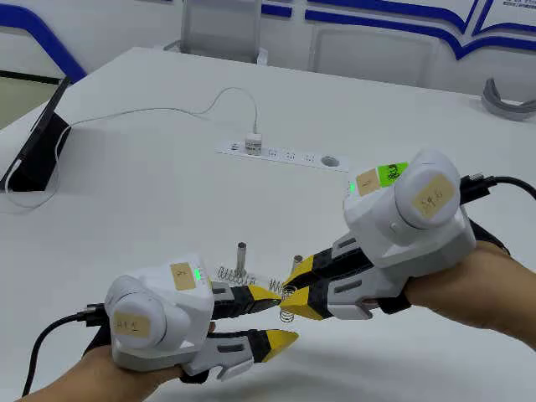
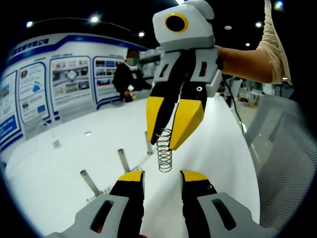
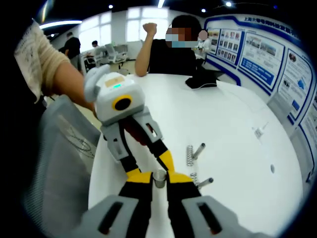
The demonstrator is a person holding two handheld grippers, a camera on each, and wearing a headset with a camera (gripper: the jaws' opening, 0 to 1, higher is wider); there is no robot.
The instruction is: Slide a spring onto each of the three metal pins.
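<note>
The right gripper (image 2: 166,141), upper centre of the left gripper view, pinches one spring (image 2: 165,154) by its top end. Three metal pins (image 2: 123,159) stand at lower left. The left gripper (image 2: 162,174) is at bottom centre, jaws apart, empty. Two more springs (image 3: 189,155) lie beside the pins, right of centre in the right gripper view

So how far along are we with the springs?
Nothing done yet: all three pins stand bare. In hand: the right gripper is shut on one spring near them; the left gripper is open. Left: all three pins, with spare springs lying beside them.
</note>
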